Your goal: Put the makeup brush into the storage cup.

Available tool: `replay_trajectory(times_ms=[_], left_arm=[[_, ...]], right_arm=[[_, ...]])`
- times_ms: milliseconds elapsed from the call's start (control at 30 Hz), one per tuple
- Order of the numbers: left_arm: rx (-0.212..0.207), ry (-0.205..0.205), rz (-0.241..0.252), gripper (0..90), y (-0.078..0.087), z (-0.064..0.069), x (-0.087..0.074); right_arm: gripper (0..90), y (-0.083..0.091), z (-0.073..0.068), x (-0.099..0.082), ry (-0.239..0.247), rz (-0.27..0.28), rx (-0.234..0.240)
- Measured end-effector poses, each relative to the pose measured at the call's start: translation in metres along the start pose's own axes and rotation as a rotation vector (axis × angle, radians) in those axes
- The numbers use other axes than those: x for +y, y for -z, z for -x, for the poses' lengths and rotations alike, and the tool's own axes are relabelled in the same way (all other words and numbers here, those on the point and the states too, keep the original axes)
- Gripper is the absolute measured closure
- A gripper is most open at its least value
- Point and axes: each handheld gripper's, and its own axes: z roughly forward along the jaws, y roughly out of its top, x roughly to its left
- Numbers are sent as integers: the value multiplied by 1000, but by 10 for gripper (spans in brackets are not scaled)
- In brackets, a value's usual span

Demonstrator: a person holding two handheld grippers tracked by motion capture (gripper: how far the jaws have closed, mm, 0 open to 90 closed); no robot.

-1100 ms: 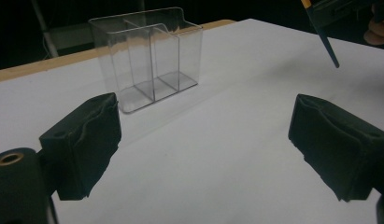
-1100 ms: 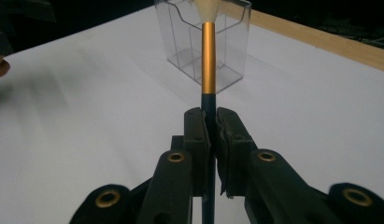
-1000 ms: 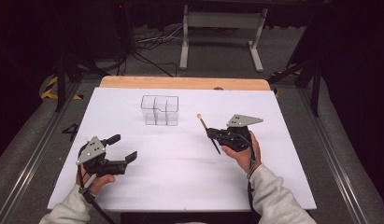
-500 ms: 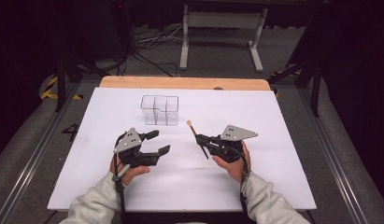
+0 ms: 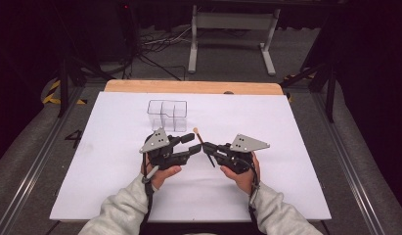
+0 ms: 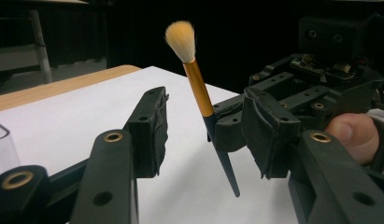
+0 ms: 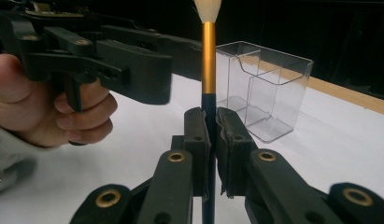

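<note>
1. My right gripper point(image 5: 208, 148) is clamped tight on the makeup brush point(image 5: 201, 143), pads squeezing the dark handle just below the gold band, so it sits over the middle of the white table point(image 5: 296, 147) with its bristles up and angled away from me.
2. My left gripper point(image 5: 192, 142) is right next to it, jaws apart and just been closing in, with the brush between the pads point(image 6: 150, 130) but neither one touching yet.
3. The clear plastic organizer point(image 5: 167, 115) stands just behind my left gripper, near but apart.
4. Loads of bare tabletop left, right and toward me, and both grippers are well in from every edge.
</note>
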Motion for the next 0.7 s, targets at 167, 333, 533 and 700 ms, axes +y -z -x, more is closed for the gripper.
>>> replay_trajectory(times_ms=[167,333,533,700], left_arm=[[0,7,15,633,-6,1,0],[1,9,23,737,-9,0,1],[-1,-13,28,829,-10,3,1],[8,-19,22,833,-10,4,1]], right_arm=[[837,-1,-1,-1,0,0,-2],[838,-4,-3,-2,3,2,0],[838,-7,-6,-5,4,-1,1],[835,-8,-6,-6,-5,1,-7]])
